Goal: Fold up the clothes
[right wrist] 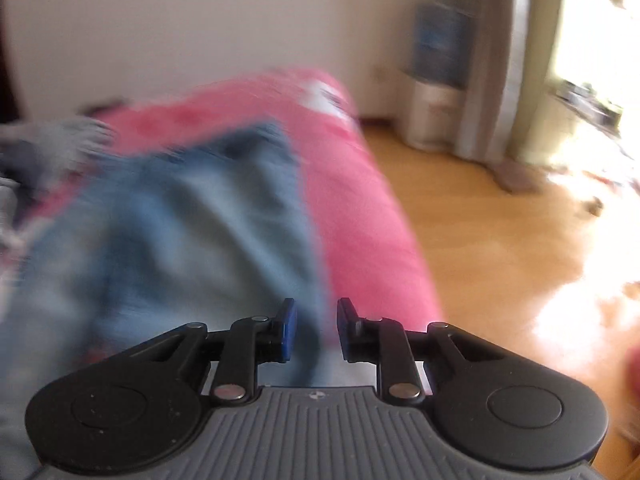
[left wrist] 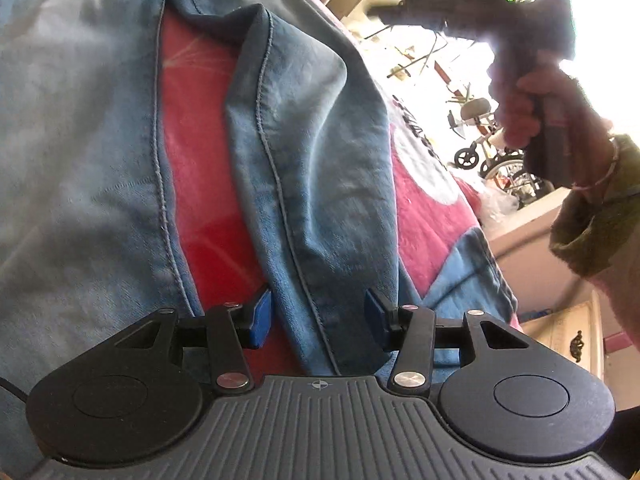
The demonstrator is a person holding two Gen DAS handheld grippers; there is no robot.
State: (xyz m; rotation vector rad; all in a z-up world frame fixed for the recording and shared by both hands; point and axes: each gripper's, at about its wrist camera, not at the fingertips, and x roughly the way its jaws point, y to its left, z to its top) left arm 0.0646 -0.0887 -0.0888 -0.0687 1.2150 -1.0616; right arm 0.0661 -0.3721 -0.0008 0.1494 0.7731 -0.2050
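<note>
While I hover the left gripper (left wrist: 318,316) over the bed (left wrist: 208,184), its jaws stand about half open with a fold of the jeans (left wrist: 304,168) running up between them; the blue pads (left wrist: 260,312) sit clear of the denim on both sides, so I hold nothing there. That fold's long axis runs from six o'clock, at the jaws, up toward eleven o'clock, where its dark hem turns over. I judge the next pinch depends on this: the cloth is already dead centre in the left jaws, so they only need to close.

Further right, at two o'clock in the left view, a hand (left wrist: 520,108) carries the right gripper (right wrist: 316,328) above the bed, blurred. From its own camera, the jaws are parted a little, with nothing pressed between them; the jeans lie below and off toward ten o'clock, with the pink cover (right wrist: 360,184) at one o'clock. My left gripper is plainly the nearer one.

Count: one pair of jeans, two legs showing with red bedding between them; two grippers; one bed.
</note>
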